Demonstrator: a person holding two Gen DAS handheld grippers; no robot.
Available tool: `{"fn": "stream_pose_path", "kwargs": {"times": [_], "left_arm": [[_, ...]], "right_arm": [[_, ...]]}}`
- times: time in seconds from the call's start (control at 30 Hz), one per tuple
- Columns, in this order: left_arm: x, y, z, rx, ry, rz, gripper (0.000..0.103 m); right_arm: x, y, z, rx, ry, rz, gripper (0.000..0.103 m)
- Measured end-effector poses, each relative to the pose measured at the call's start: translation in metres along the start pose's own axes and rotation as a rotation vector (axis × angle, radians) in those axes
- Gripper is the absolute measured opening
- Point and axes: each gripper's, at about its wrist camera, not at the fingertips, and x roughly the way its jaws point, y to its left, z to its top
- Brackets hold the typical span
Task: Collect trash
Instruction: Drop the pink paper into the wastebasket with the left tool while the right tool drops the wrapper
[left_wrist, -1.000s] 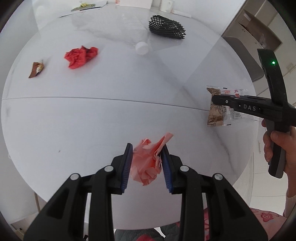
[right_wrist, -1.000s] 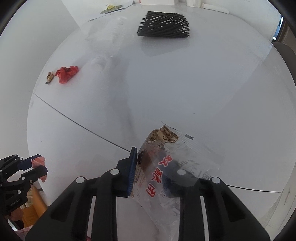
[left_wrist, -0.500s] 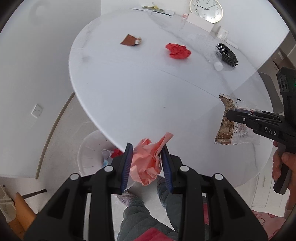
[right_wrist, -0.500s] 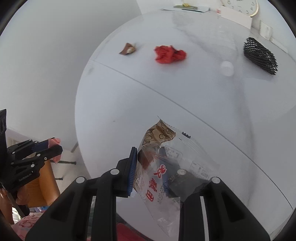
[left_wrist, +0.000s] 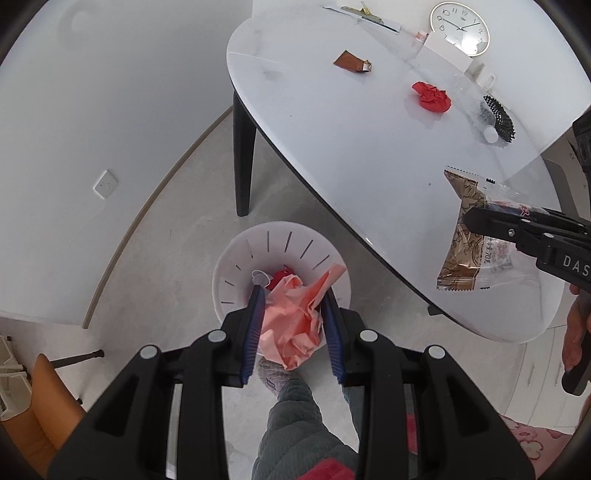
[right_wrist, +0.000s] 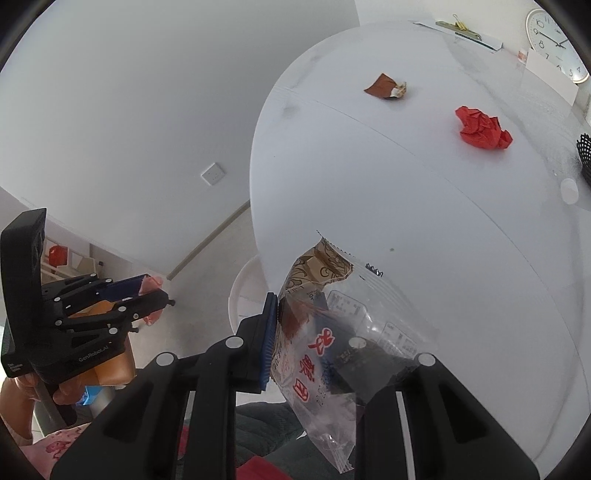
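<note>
My left gripper (left_wrist: 293, 291) is shut on a crumpled pink paper (left_wrist: 295, 321) and hangs right over a white slotted bin (left_wrist: 236, 269) on the floor. Red trash lies inside the bin. My right gripper (right_wrist: 310, 306) grips a clear and brown snack wrapper (right_wrist: 321, 339) above the near edge of the white table (right_wrist: 443, 240), its jaws closing tighter on it. From the left wrist view the right gripper (left_wrist: 476, 218) and the wrapper (left_wrist: 461, 258) hang at the right. On the table lie a red paper ball (left_wrist: 432, 96) and a brown wrapper (left_wrist: 351, 62).
A black foam net (left_wrist: 498, 118) and a clear bottle with a white cap (left_wrist: 490, 134) lie at the table's far side, near a clock (left_wrist: 460, 27). A black table leg (left_wrist: 243, 166) stands behind the bin. An orange chair (left_wrist: 44, 413) is at the lower left.
Both grippers have swung left off the tabletop with their trash. The left one went from above the table to above the bin; the right one reached the table's edge.
</note>
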Motion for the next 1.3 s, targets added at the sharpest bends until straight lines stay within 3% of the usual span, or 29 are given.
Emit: {"fn": "stream_pose_path", "kwargs": {"times": [0.33, 0.87, 1.07, 1.3], "left_arm": [[0.033, -0.003, 0.007, 0.046, 0.054, -0.027, 0.035], [0.007, 0.023, 0.005, -0.042, 0.005, 0.001, 0.073], [-0.006, 0.048, -0.003, -0.094, -0.001, 0.035, 0.078], [-0.013, 0.063, -0.007, -0.136, -0.009, 0.051, 0.078]], "right_arm": [[0.014, 0.028, 0.001, -0.026, 0.023, -0.012, 0.021], [0.034, 0.046, 0.008, -0.075, 0.059, 0.000, 0.021], [0.052, 0.066, 0.014, -0.129, 0.087, 0.018, 0.022], [0.061, 0.081, 0.022, -0.168, 0.100, 0.021, 0.048]]}}
